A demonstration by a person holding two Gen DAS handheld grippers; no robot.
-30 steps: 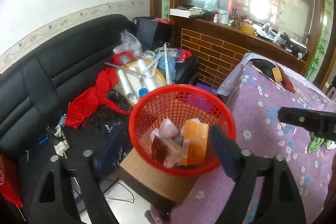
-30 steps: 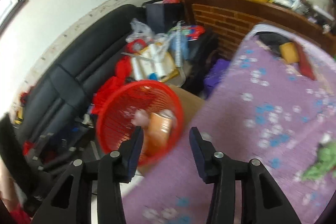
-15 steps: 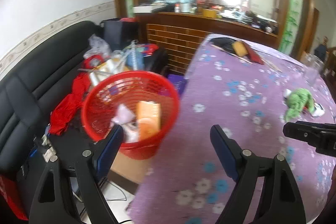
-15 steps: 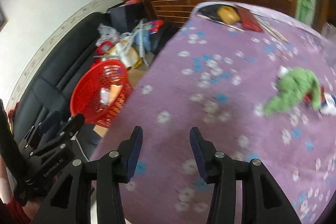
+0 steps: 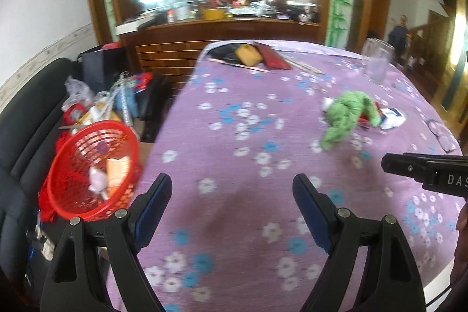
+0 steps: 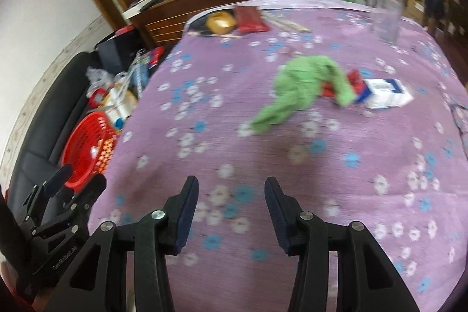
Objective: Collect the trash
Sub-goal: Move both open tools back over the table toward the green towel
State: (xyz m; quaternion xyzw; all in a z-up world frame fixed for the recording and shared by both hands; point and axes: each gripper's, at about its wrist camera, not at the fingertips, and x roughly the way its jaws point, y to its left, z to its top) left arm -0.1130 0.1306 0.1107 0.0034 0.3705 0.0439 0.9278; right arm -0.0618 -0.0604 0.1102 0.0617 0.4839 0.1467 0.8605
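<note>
A red mesh basket (image 5: 90, 168) (image 6: 87, 148) with wrappers in it stands off the table's left edge. On the purple flowered tablecloth (image 5: 248, 142) (image 6: 292, 154) lies a crumpled green cloth (image 5: 348, 116) (image 6: 304, 86), with a red wrapper (image 6: 354, 78) and a white and blue carton (image 5: 392, 117) (image 6: 386, 92) beside it. My left gripper (image 5: 232, 189) hovers open over the cloth-covered table, nothing between its fingers. My right gripper (image 6: 231, 192) is open too, empty, short of the green cloth. The right gripper's finger (image 5: 421, 168) shows at the right of the left wrist view.
A clear plastic jug (image 5: 376, 60) (image 6: 384, 16) stands at the far right of the table. A yellow tape roll (image 5: 248, 54) and a red pouch (image 5: 270, 59) lie at the far edge. Glasses (image 5: 441, 133) rest near the right edge. A cluttered black sofa (image 5: 26, 119) lies left.
Both grippers swung right, from over the red basket to over the purple table. The basket slid to the left of each view and the green cloth came into view.
</note>
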